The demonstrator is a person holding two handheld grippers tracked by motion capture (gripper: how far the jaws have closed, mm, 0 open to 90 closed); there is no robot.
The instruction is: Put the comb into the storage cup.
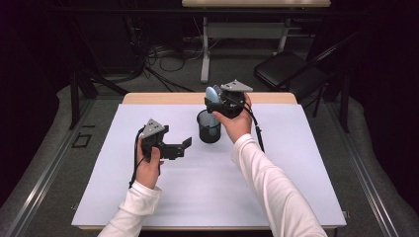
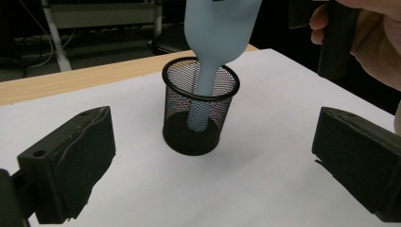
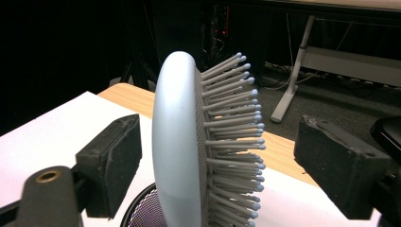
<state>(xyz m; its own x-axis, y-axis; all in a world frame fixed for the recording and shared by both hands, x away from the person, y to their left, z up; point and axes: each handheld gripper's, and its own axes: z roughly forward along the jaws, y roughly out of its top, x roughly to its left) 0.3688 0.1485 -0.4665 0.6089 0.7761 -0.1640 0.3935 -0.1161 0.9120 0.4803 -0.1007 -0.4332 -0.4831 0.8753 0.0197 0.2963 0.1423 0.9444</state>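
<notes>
While the brush stood handle-down in the cup, both grippers were open.
Right gripper jaws flanked the brush head without contact, frame centre; left gripper empty, lower left.

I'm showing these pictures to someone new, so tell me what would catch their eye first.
A pale blue hairbrush stands handle-down in a black mesh cup near the middle of the white table. The right hand-held gripper sits at the brush head, its pads apart on either side and not pressing it. The left hand-held gripper rests open on the table, facing the cup.
</notes>
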